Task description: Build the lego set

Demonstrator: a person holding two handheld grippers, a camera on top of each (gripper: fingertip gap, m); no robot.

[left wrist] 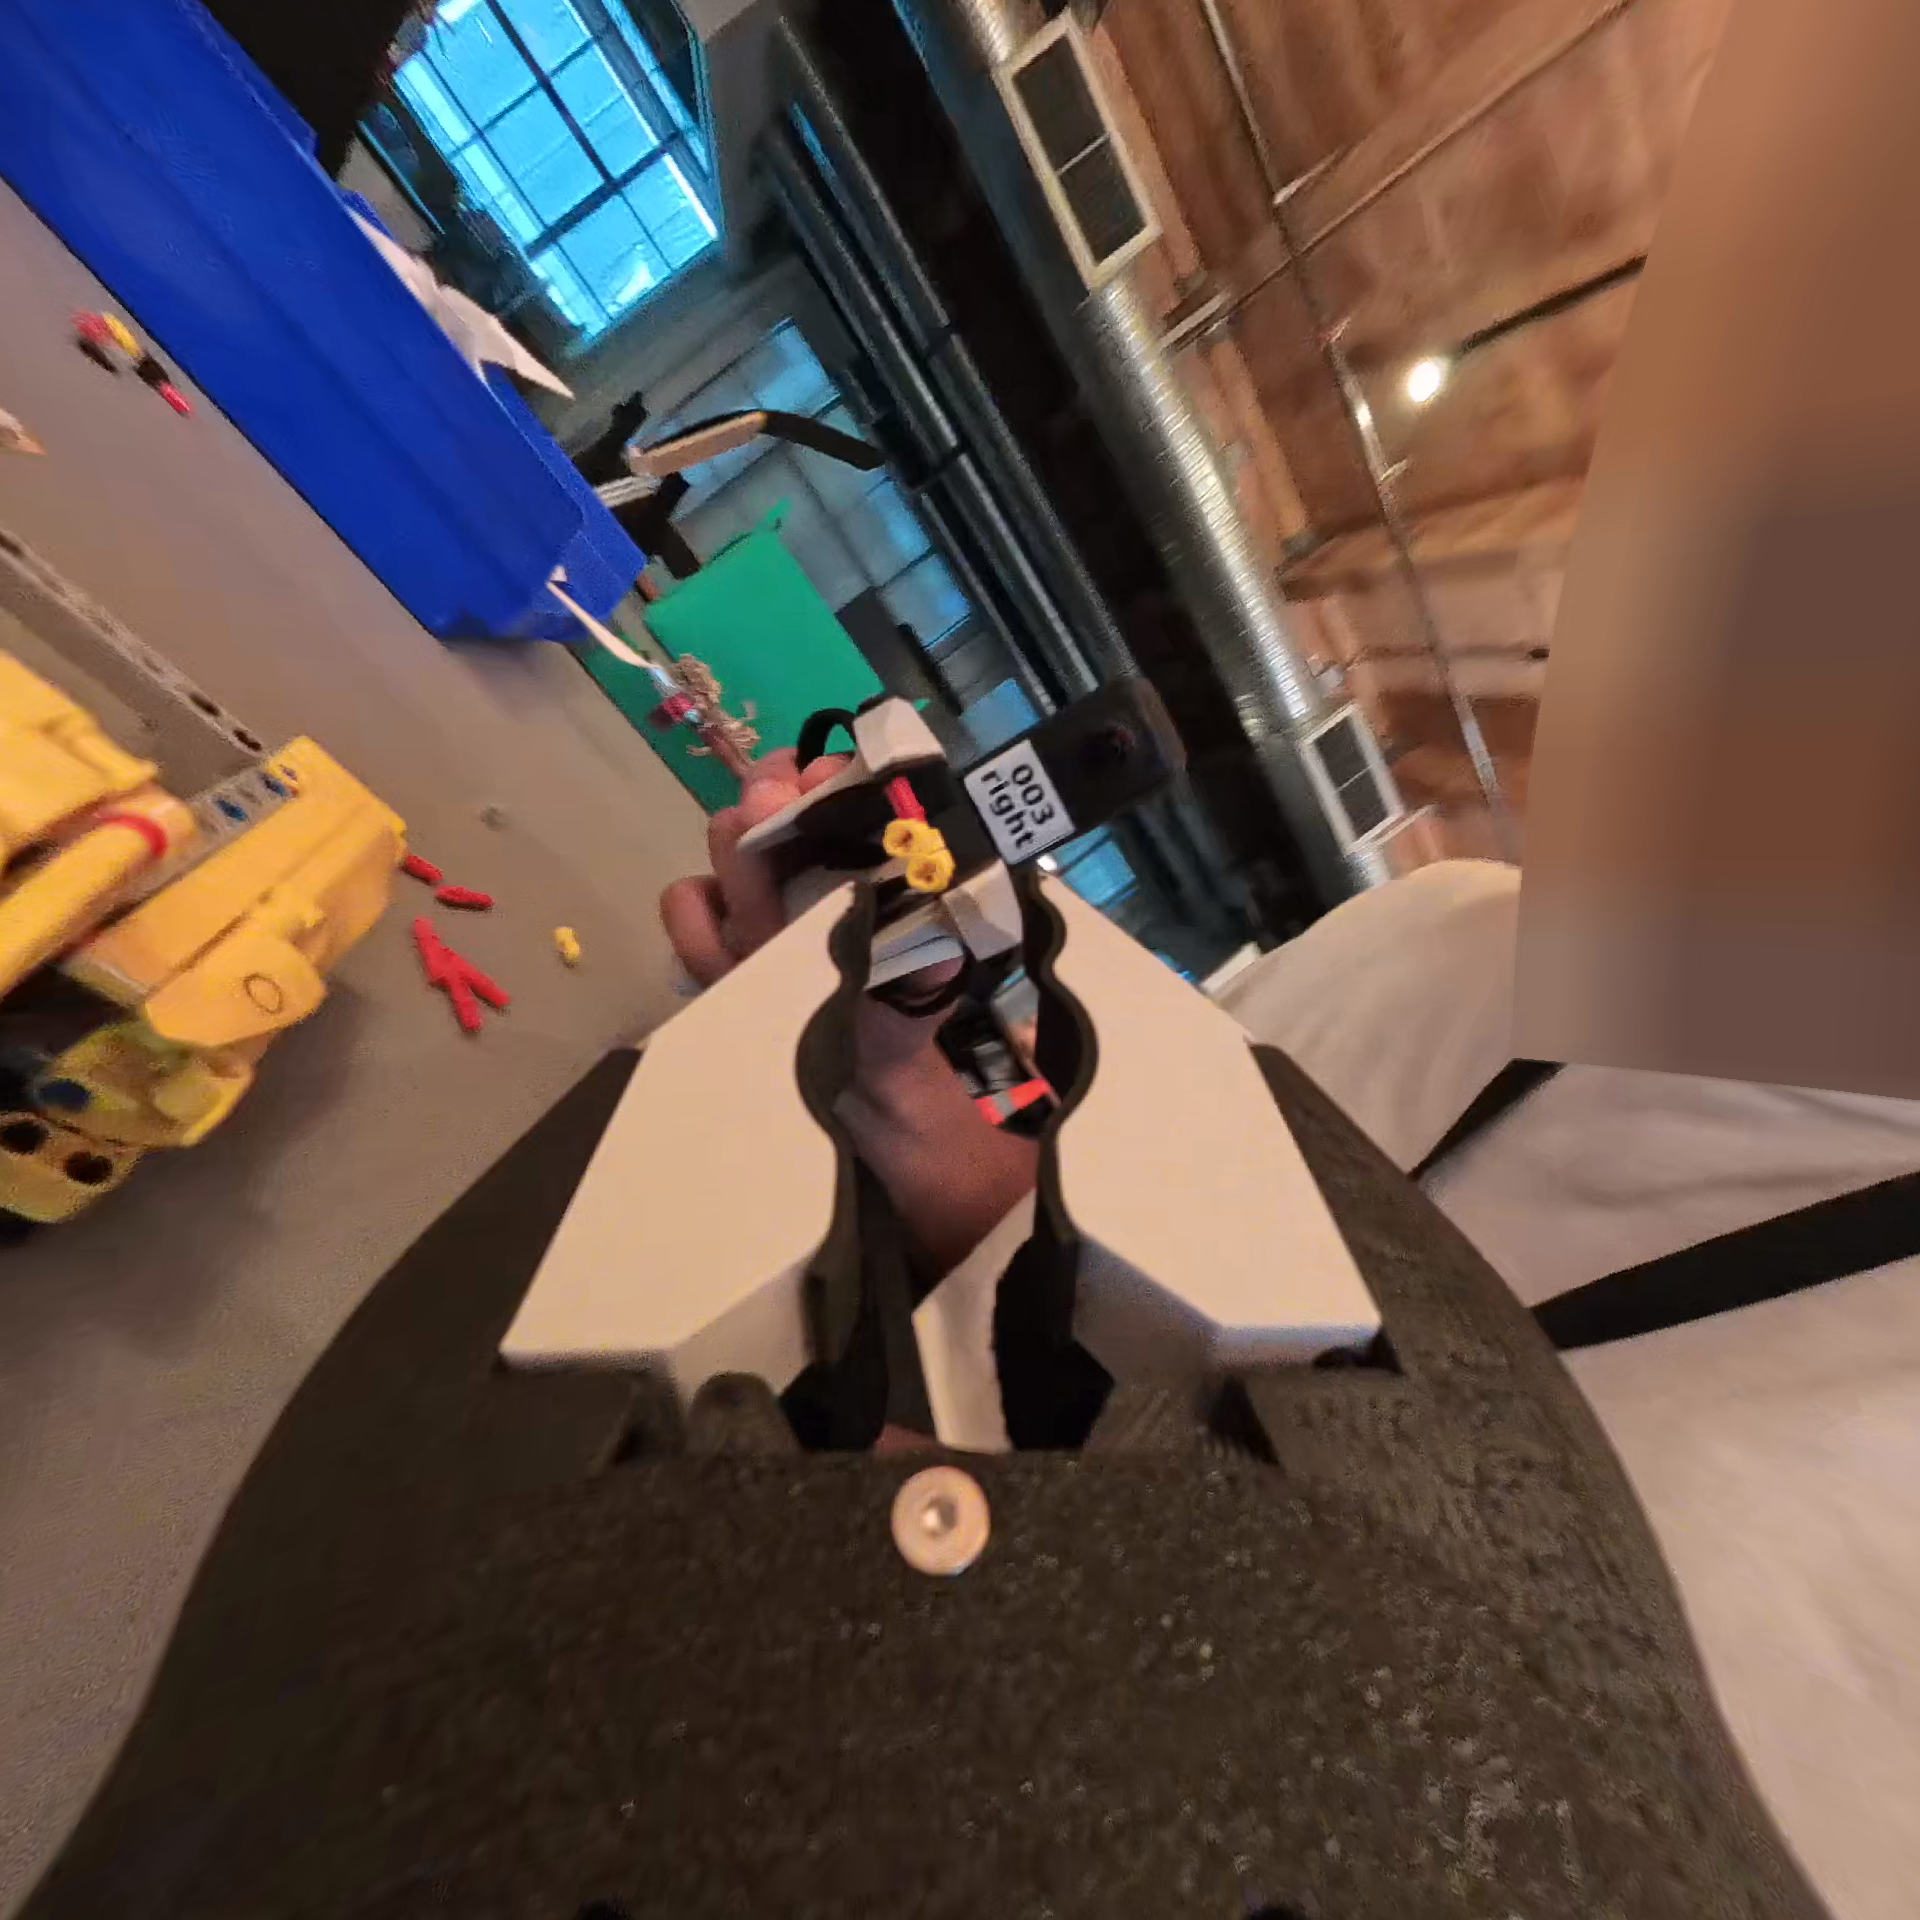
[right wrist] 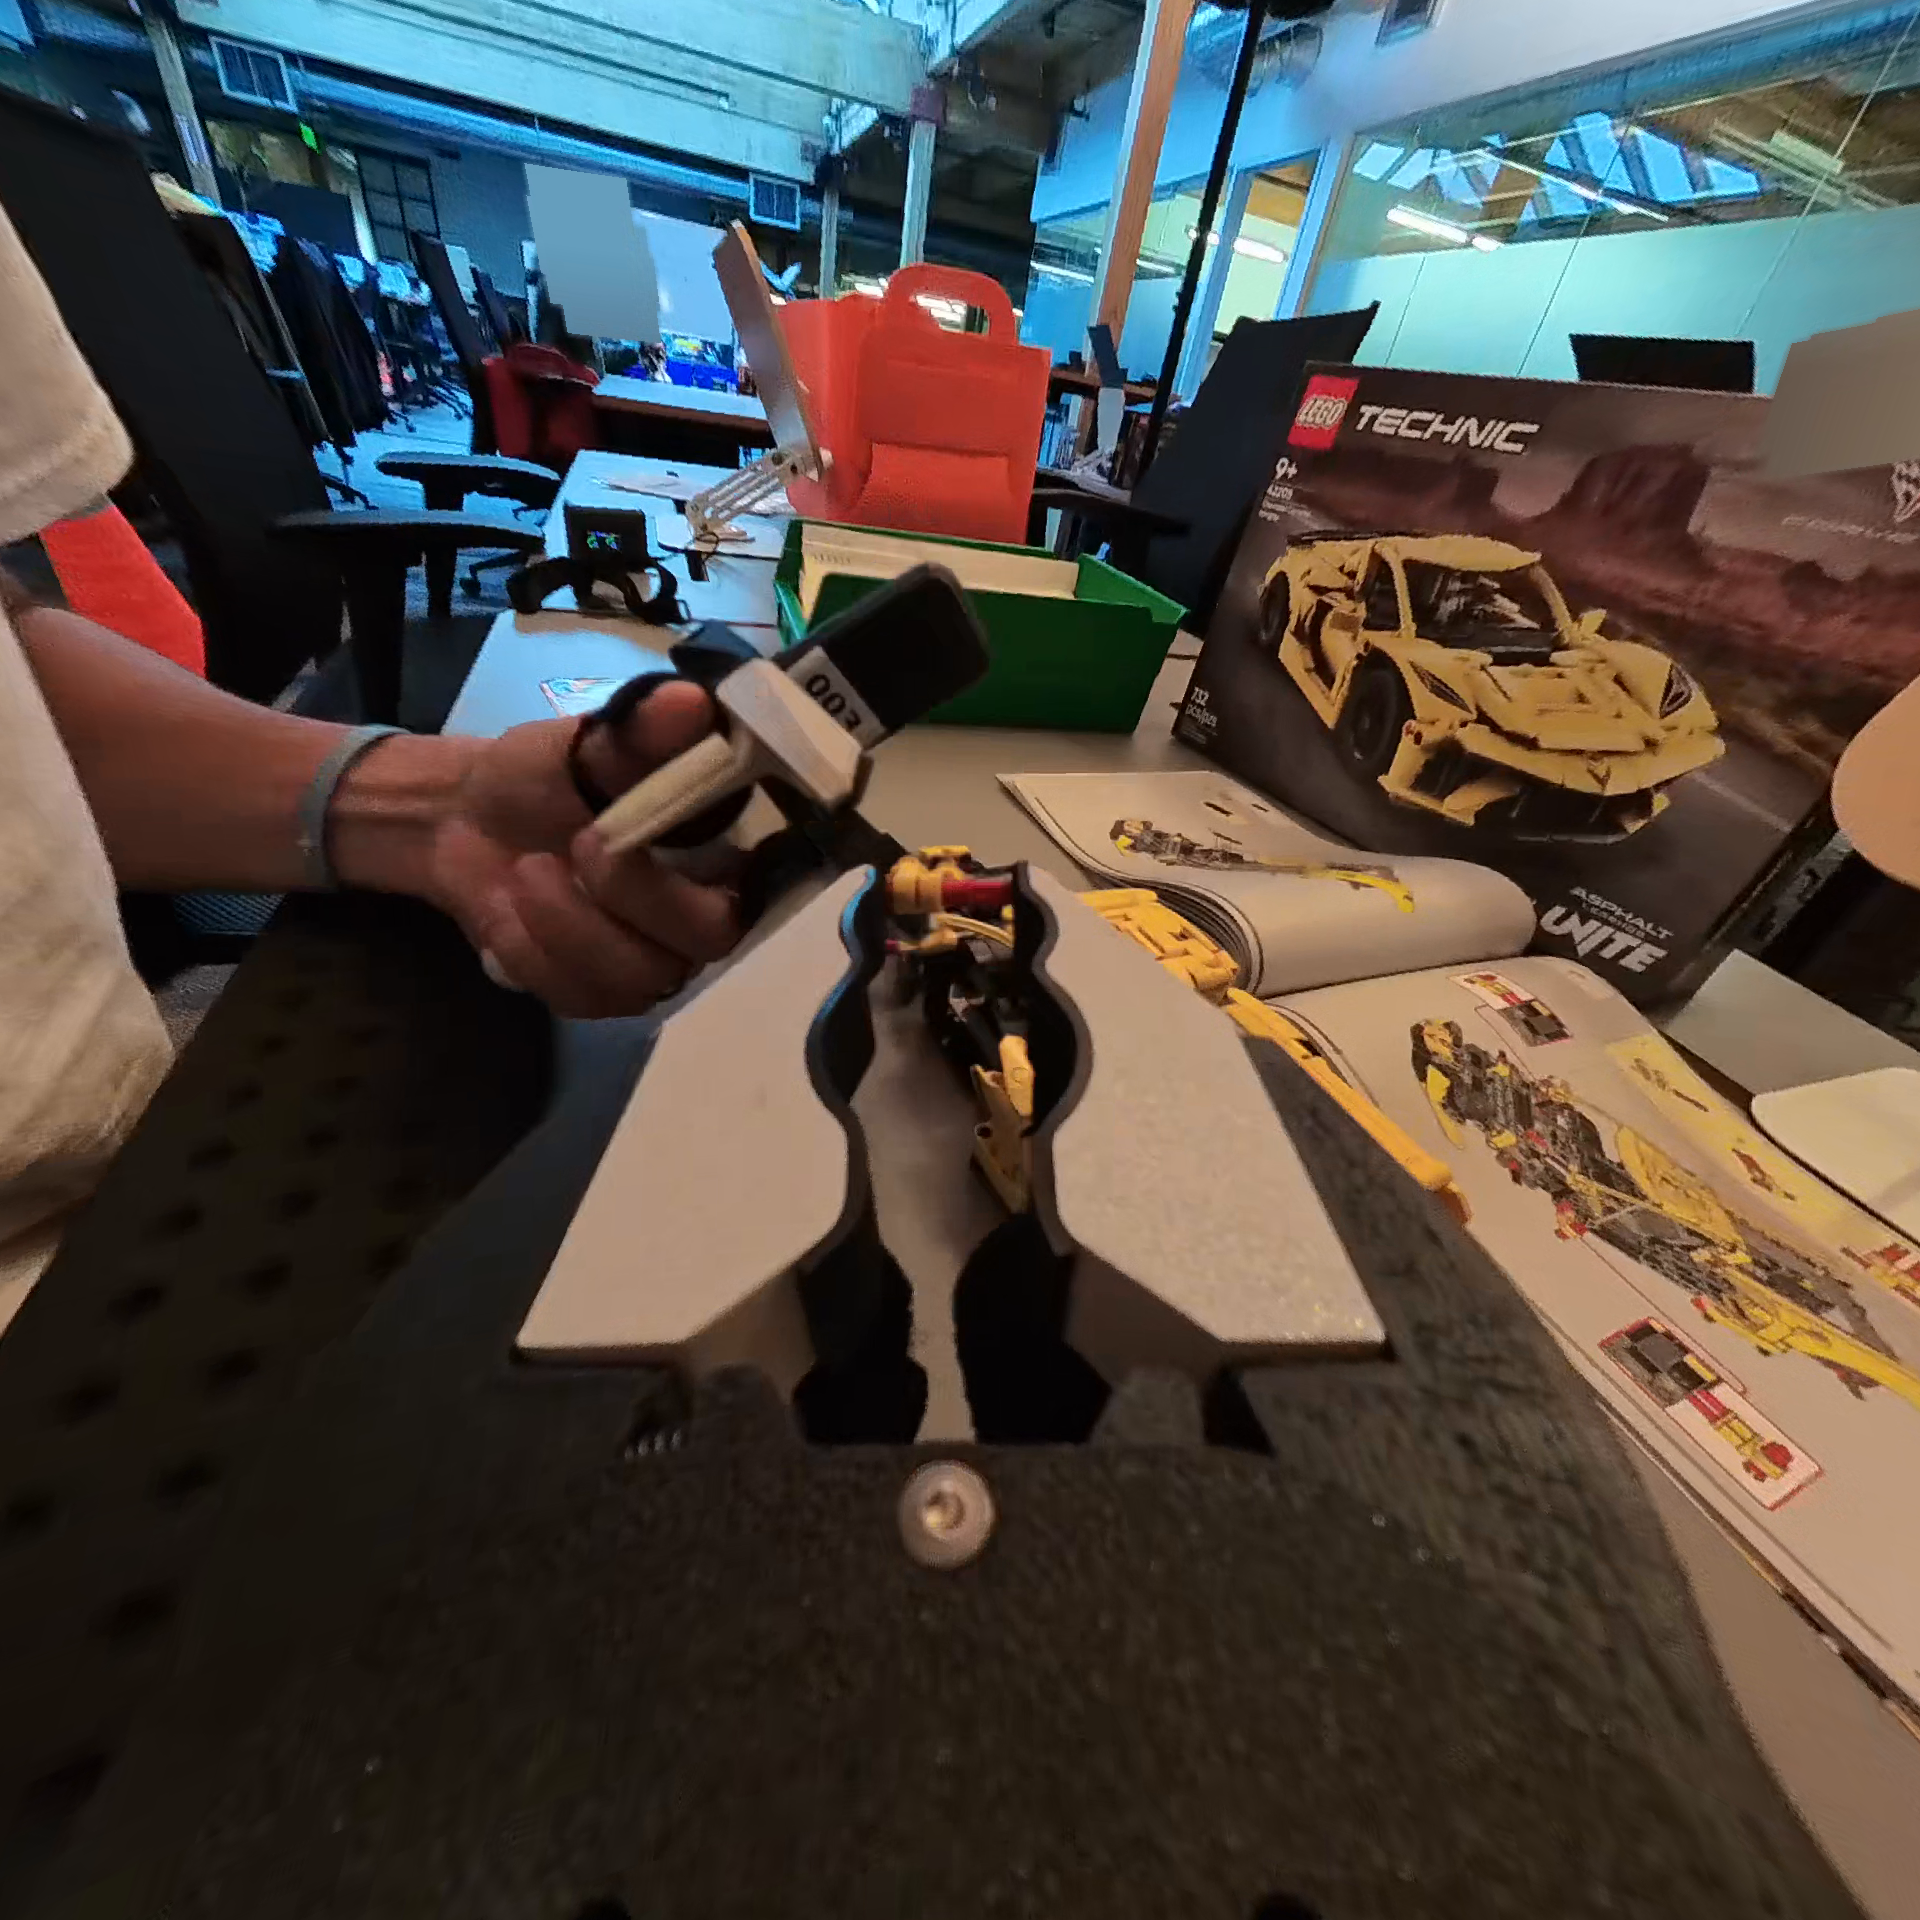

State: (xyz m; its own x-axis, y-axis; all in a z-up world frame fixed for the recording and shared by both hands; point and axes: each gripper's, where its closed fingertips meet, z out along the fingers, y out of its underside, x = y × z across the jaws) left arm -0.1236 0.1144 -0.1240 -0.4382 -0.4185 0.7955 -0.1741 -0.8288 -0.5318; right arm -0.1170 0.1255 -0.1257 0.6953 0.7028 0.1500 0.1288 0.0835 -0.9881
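Note:
My right gripper is shut on a small part, a red axle with a yellow connector on it. The part spans the gap between the fingertips. In the left wrist view this same gripper shows ahead in a hand, with the yellow connector and red axle between its grey fingers. My left gripper is open, and its tips are right at the connector without clamping it. It shows in the right wrist view coming in from the left. The yellow car model lies on the grey table.
Loose red pins and a small yellow piece lie by the model. A blue bin stands behind it. An open instruction booklet, the set's box, a green bin and an orange bag stand beyond. Only a small space, under 4 cm, lies between the two pairs of fingers.

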